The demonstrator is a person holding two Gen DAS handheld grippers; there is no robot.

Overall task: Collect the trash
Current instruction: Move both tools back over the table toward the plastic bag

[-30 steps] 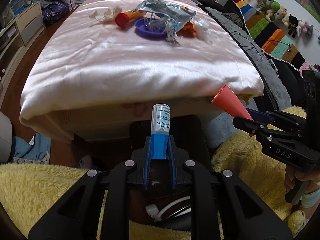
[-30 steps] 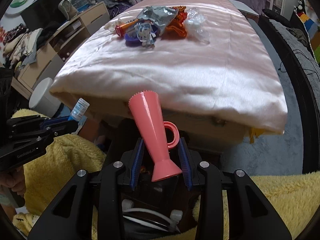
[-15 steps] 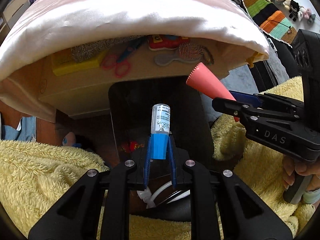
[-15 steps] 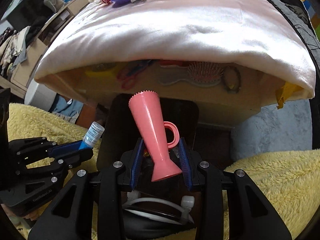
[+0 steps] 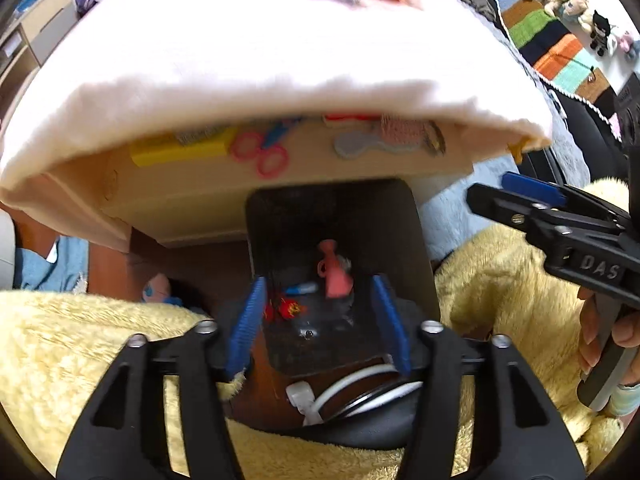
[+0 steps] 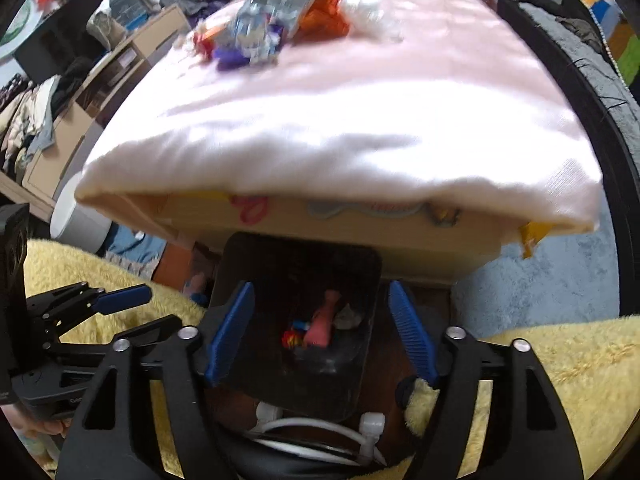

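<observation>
black rectangular plastic bin holding a pink plastic vase-shaped cup and a small blue-capped tube.
left gripper and right gripper, jaws just opened and empty, stand apart above it.

Bright daylight, motion blur (fisheye-warped edges)

the only lettering you can read is "das", raised on the black body of your right gripper, out at about three o'clock in the left wrist view. a faint word on your left gripper is too blurred to read.
</observation>
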